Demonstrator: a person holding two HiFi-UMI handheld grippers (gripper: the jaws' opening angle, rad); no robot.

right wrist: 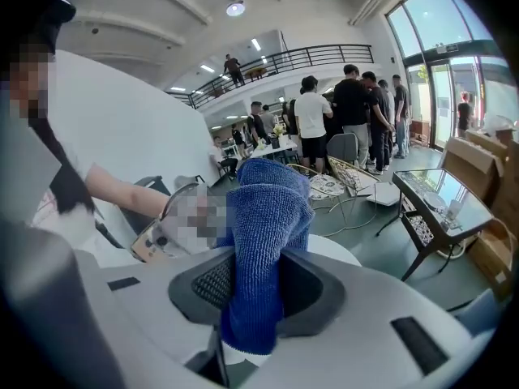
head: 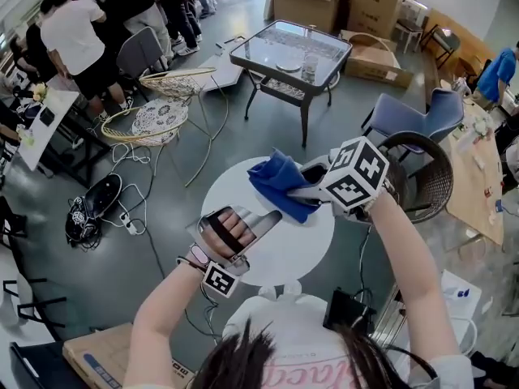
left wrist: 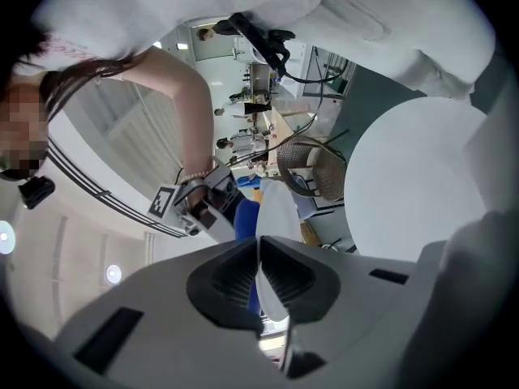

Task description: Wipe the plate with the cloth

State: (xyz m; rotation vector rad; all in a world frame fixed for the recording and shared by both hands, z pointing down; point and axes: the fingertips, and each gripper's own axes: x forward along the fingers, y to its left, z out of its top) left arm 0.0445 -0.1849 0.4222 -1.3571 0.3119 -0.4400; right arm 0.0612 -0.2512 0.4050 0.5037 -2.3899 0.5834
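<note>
L gripper point(left wrist: 259, 254) jaws narrow, pinching the rim of the white plate point(left wrist: 276, 217), held on edge over the round white desk point(head: 296, 254). R gripper point(right wrist: 251, 286) jaws clamp the blue cloth point(right wrist: 266, 213) just right of the plate; can't tell if they touch.

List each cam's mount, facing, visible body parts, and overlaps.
Head view: on the head, steeply down at the round table; left forearm, right forearm, hair show.
Left gripper view: rides the left gripper, along fingers shut on the plate, toward the cloth; right forearm shows.
Right gripper view: rides the right gripper, along fingers clamping the cloth; left forearm shows.
Shared: all three see the cloth.
</note>
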